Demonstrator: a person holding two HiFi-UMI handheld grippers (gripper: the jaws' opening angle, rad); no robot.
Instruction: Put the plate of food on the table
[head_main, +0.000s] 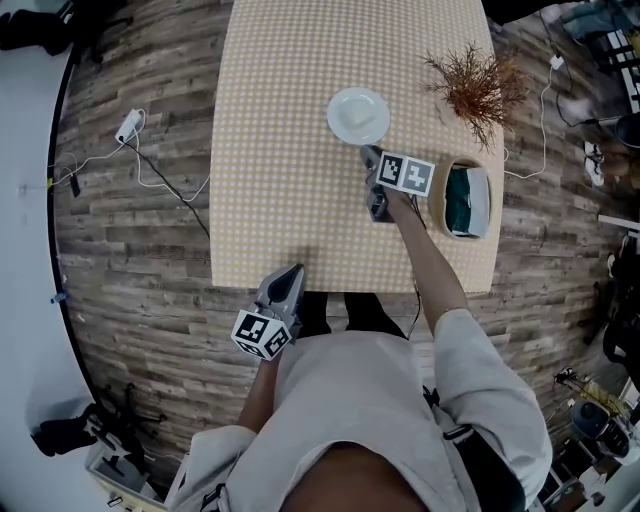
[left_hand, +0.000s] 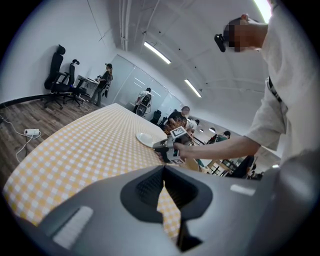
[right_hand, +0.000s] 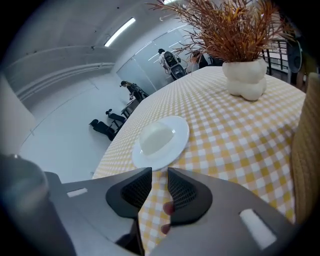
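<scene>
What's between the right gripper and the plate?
Nothing but a sliver of checked cloth. In the right gripper view, the plate sits just ahead of the right gripper's parted fingers.

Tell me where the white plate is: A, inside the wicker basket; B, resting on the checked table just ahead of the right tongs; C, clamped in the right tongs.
B: the plate sits flat on the table just beyond the right tongs, whose jaws stand apart with nothing between them.
</scene>
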